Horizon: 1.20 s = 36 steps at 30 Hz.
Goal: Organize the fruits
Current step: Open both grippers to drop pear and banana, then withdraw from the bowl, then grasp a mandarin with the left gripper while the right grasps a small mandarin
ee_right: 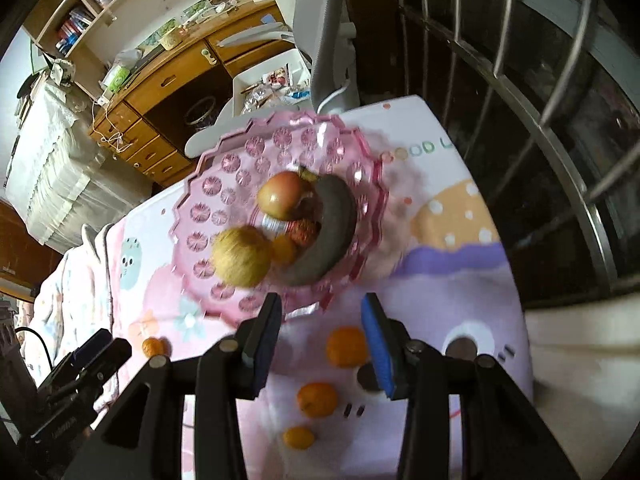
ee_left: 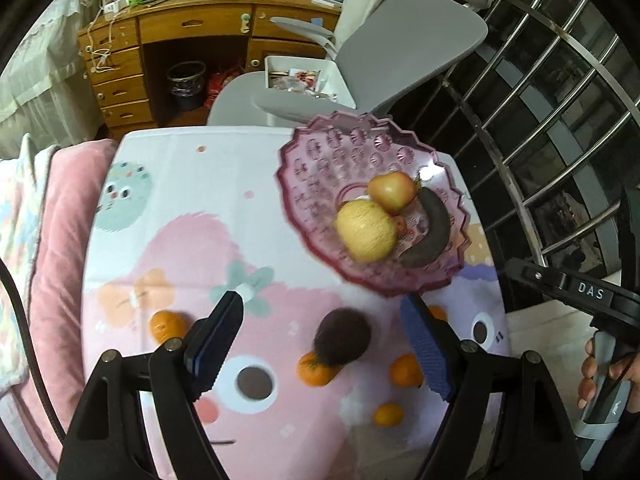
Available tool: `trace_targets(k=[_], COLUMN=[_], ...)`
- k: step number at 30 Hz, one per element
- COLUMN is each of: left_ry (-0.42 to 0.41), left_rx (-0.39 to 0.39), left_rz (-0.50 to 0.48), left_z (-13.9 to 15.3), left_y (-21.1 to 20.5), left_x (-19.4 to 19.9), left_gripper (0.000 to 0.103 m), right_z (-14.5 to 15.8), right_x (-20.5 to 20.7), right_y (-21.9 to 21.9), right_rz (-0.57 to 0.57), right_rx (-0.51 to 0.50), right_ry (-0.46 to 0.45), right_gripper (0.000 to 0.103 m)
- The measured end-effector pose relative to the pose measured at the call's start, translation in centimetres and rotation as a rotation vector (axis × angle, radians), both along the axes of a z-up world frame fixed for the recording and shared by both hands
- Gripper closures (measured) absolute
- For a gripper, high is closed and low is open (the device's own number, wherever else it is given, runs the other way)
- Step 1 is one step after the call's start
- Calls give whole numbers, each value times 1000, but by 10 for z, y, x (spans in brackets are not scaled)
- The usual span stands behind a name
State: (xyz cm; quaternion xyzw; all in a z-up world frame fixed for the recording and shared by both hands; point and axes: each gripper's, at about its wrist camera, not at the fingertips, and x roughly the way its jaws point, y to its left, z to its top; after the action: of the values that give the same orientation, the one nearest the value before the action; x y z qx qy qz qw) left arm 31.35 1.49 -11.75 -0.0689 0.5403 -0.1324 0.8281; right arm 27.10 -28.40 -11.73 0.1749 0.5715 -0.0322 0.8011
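Left gripper [ee_left: 322,320] spread, empty | right gripper [ee_right: 320,320] spread, empty | banana [ee_left: 430,228] curved lengthwise along bowl [ee_left: 308,184] right side

Both grippers, left gripper [ee_left: 322,326] and right gripper [ee_right: 320,330], are black-framed, with ridged blue pads [ee_left: 424,344] and silver pivot screws [ee_left: 173,345].

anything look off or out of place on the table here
The banana in the pink bowl is almost entirely dark brown, which looks overripe. Several oranges, such as one near the bowl, and a dark round fruit lie loose on the tablecloth rather than in the bowl. Nothing looks spilled.
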Motion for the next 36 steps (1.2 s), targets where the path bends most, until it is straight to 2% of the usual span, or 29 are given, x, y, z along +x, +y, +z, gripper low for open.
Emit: trace_targets(k=[7, 13, 23, 36], left_ry=[18, 60, 111, 90], left_rx=[41, 72, 91, 82], left_rz=[28, 74, 164, 269], left_z=[-3, -23, -66, -112], left_y=[35, 60, 88, 106], left_x=[-22, -31, -23, 1], left_gripper=[23, 23, 23, 24], right_z=[-6, -27, -66, -136], right_x=[-40, -61, -69, -75], right_y=[9, 10, 24, 40], right_rz=[-46, -93, -97, -163], right_rx=[75, 163, 228, 320], right_ry=[38, 113, 240, 456], right_gripper=[61, 61, 61, 61])
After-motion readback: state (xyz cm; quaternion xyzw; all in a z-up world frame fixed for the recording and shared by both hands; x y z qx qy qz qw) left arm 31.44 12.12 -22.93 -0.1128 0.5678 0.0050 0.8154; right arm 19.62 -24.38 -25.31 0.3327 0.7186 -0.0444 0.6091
